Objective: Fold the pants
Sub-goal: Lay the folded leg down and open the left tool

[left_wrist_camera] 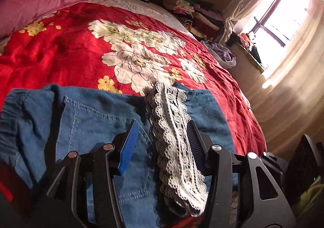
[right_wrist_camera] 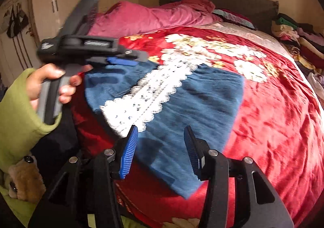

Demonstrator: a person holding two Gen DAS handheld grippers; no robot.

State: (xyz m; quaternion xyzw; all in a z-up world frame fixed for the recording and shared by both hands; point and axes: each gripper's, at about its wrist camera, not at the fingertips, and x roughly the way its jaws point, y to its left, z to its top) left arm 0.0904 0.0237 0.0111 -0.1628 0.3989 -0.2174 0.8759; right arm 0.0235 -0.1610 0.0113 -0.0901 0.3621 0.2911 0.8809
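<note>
1. Risk — the lace strip (left_wrist_camera: 174, 142) lies loose on top of the pants (left_wrist_camera: 91, 124), running along their middle. If a fold is lifted without it being caught or flattened, it will likely slide off or bunch inside the fold.
2. Risk — the bedspread (left_wrist_camera: 60, 49) under the pants is soft and wrinkled. A tool closing low on the denim could pinch the bedspread as well and drag it up with the fold.
3. Risk — both views are blurred near the tools, so the edge to be gripped is hard to judge; a grip on one layer only would leave the fold uneven.
4. Left tool (left_wrist_camera: 163, 142): jaws stand apart, gripping nothing. The lace strip passes between them and the denim lies directly beneath, at the pocket and waistband end. Whether the fingers touch the cloth cannot be told.
5. Right tool (right_wrist_camera: 161, 152): jaws stand apart, gripping nothing. It hovers over the near corner of the pants (right_wrist_camera: 182, 110), with the lace strip (right_wrist_camera: 145, 96) just to its left.
6. In the right wrist view the left tool (right_wrist_camera: 121, 61) sits at the far-left edge of the pants, held by the left hand (right_wrist_camera: 52, 86).
7. Location — the pants lie flat on the bed, near its front edge, already in a compact block.
</note>
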